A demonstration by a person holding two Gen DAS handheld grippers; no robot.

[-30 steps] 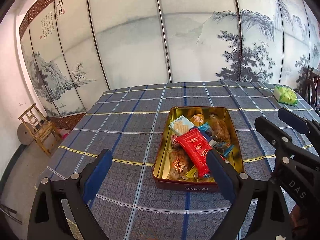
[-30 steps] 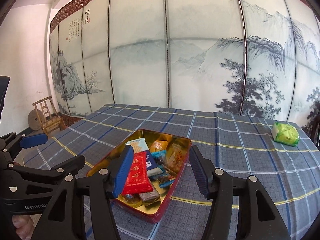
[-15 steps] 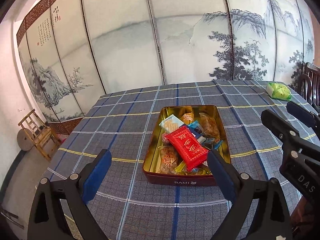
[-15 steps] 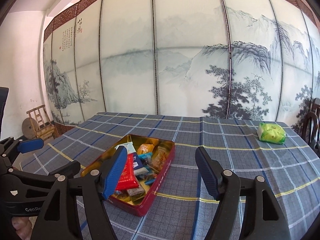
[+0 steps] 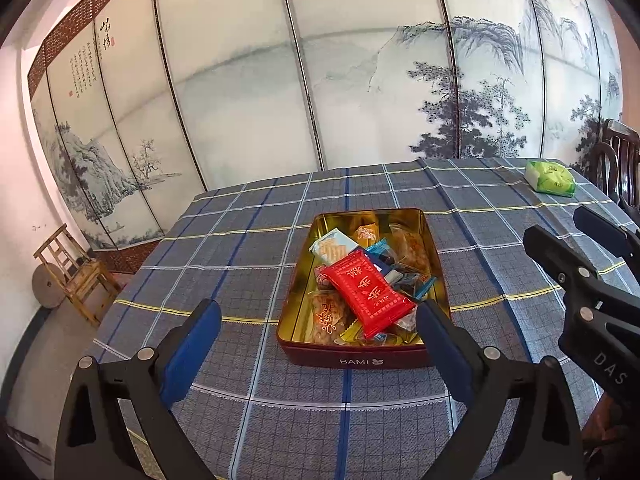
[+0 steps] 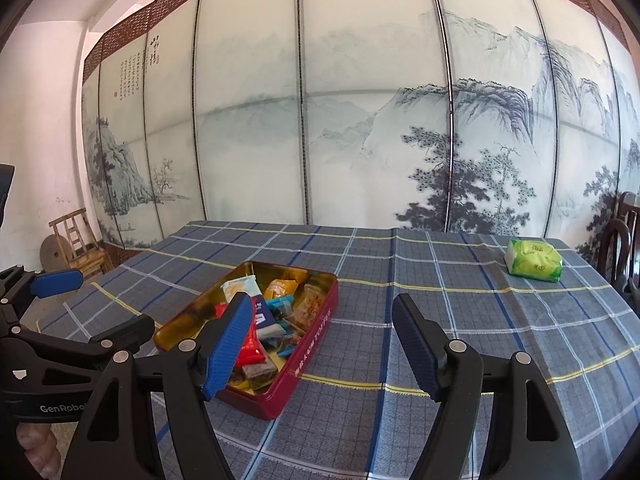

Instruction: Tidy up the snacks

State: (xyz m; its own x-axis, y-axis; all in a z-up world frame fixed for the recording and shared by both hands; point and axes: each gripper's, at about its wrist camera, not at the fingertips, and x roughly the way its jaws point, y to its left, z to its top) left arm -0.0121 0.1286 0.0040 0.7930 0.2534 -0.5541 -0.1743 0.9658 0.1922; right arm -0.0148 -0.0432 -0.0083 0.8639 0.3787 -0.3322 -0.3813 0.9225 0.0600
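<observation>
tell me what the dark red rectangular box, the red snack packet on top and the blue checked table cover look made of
Dark red rectangular box: likely metal tin, since its gold inner walls are shiny and mirror-like, outside painted.
Red snack packet: seemingly plastic film, glossy, with sealed ends.
Blue checked table cover: woven cloth, matte, with visible creases and an edge that drapes over the table.

Snacks point(image 5: 366, 294) in tin point(image 5: 352, 358) on table point(image 5: 240, 248)

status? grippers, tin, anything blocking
Left gripper open, empty, above cloth near the tin. Right gripper open, empty. Snacks piled in tin, red pack on top. Nothing blocking.
</observation>
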